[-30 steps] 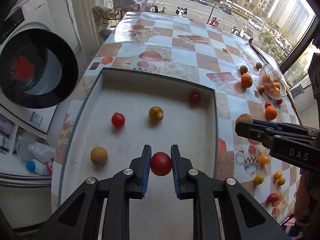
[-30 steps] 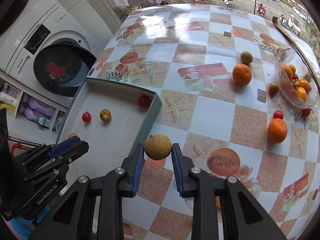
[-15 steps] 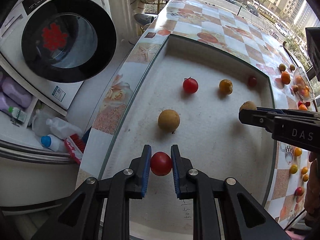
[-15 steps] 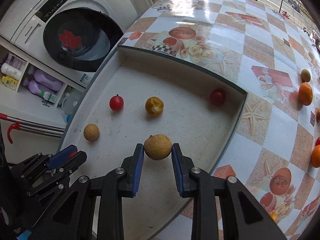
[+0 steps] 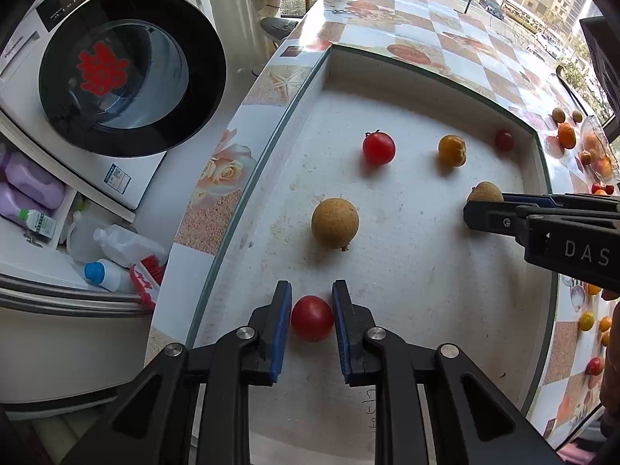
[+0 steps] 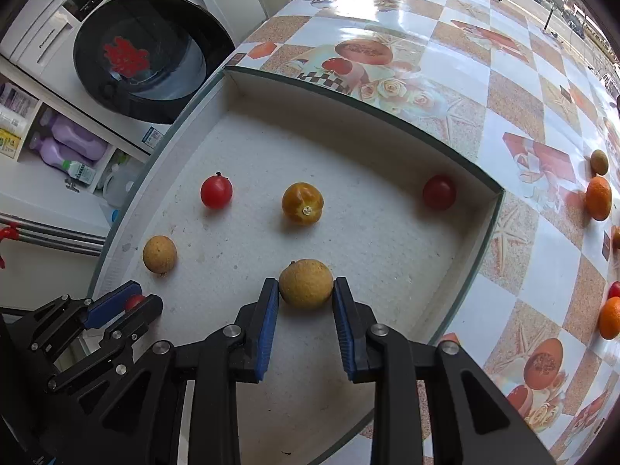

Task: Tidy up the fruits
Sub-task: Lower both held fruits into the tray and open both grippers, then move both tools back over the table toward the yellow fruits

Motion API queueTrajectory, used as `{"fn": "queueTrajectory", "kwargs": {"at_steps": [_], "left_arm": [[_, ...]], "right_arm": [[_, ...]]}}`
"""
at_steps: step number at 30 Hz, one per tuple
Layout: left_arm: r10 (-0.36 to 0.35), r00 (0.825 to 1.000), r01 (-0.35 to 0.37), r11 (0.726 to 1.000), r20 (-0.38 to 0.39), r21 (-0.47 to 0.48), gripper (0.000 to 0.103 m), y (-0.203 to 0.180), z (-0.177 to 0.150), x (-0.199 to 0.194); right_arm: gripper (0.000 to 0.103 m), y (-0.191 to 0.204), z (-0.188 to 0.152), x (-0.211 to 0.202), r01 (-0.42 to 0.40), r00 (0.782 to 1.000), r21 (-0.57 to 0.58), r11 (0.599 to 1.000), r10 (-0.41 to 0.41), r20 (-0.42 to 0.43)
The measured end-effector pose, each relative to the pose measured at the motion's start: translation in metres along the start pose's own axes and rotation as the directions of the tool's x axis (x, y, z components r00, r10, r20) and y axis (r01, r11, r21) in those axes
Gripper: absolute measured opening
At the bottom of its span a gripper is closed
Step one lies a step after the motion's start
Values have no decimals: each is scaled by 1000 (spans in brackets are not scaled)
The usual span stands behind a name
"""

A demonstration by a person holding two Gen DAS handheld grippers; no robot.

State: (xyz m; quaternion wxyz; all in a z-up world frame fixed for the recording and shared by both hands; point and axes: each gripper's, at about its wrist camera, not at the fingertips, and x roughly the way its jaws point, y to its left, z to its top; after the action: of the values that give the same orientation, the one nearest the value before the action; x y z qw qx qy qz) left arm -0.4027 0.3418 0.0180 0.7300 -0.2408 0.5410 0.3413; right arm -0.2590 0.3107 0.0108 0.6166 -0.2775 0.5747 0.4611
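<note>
A white foam tray [image 5: 407,89] [image 6: 348,116] sits on the patterned table. My left gripper [image 5: 312,319] has a red tomato [image 5: 312,318] between its pads, low over the tray's near left; a narrow gap shows on the tomato's left side. It also shows in the right wrist view [image 6: 133,302]. My right gripper [image 6: 306,290] is shut on a tan round fruit [image 6: 306,283] just above the tray floor, seen from the left wrist view too [image 5: 484,192]. On the tray lie a tan fruit [image 5: 334,223], a red tomato [image 5: 378,148], an orange-yellow fruit [image 5: 451,150] and a dark red fruit [image 5: 503,140].
A washing machine [image 5: 128,73] and a shelf with bottles [image 5: 35,190] stand left of the table. Loose oranges [image 6: 598,197] and small fruits lie on the table to the right. A clear bowl of fruit [image 5: 596,151] stands at the far right.
Both grippers have moved lower and closer over the tray with their fruits. The left jaws have opened slightly around the red tomato. The right gripper now holds its fruit near the tray floor.
</note>
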Motion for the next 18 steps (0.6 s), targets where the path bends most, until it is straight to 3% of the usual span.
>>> {"fn": "queueTrajectory", "kwargs": {"at_steps": [1, 2, 3, 10, 12, 13, 18], "left_arm": [[19, 1000, -19, 1000, 4, 2, 41, -1, 1, 0], [27, 1000, -27, 1000, 9, 0, 73, -1, 1, -1], [13, 1000, -13, 1000, 28, -5, 78, -1, 0, -3], [19, 999, -20, 1000, 30, 22, 78, -4, 0, -6], [21, 999, -21, 999, 26, 24, 78, -5, 0, -7], [23, 999, -23, 999, 25, 27, 78, -7, 0, -8], [28, 999, -30, 997, 29, 74, 78, -19, 1, -14]], "right_arm": [[31, 0, 0, 0, -4, 1000, 1, 1000, 4, -1], [32, -1, 1, 0, -6, 1000, 1, 1000, 6, -2], [33, -1, 2, 0, -9, 1000, 0, 1000, 9, -2], [51, 0, 0, -4, -10, 1000, -5, 1000, 10, 0], [78, -1, -1, -8, -16, 1000, 0, 1000, 16, 12], [84, -2, -1, -11, -24, 999, 6, 1000, 24, 24], [85, -12, -4, -35, -71, 993, 63, 995, 64, 99]]}}
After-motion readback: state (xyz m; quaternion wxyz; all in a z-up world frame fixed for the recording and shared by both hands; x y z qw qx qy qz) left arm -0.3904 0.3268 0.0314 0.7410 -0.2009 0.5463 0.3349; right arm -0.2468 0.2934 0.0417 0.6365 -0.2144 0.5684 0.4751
